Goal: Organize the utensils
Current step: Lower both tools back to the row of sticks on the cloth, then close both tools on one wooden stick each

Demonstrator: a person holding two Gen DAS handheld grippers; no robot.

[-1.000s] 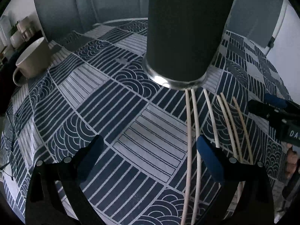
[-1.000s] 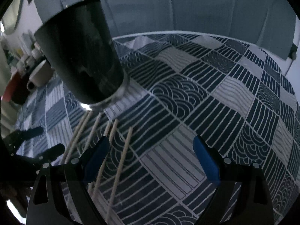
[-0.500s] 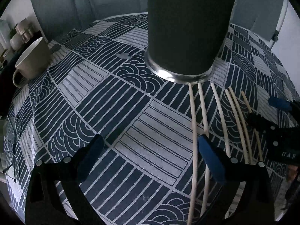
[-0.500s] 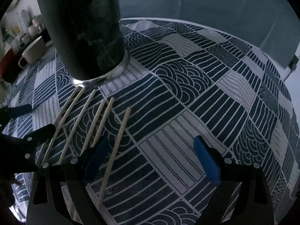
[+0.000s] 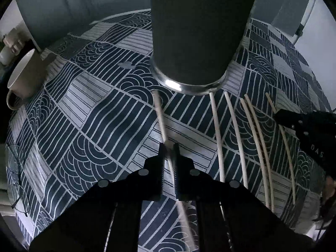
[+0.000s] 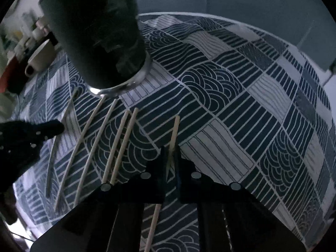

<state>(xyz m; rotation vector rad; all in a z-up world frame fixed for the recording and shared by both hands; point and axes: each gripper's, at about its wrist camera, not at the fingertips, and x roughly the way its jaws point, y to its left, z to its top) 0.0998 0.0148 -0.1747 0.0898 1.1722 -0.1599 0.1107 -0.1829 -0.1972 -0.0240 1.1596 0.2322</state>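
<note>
Pinching one chopstick (image 5: 160,115) each, left gripper (image 5: 169,147) and right gripper (image 6: 170,150) are clamping shut mid-shaft; sticks (image 6: 175,130) looking light, stiff, roll-prone.

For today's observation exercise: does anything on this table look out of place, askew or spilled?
Nothing is spilled or broken. The oddity is the chopsticks: they lie loose and fanned out on the patterned tablecloth instead of standing in the dark cup. The left gripper and right gripper have each shut on one stick.

Patterned tablecloth (image 5: 88,109), dark tumbler (image 5: 195,31), loose chopsticks (image 5: 218,136), cream mug (image 5: 25,77)
</note>
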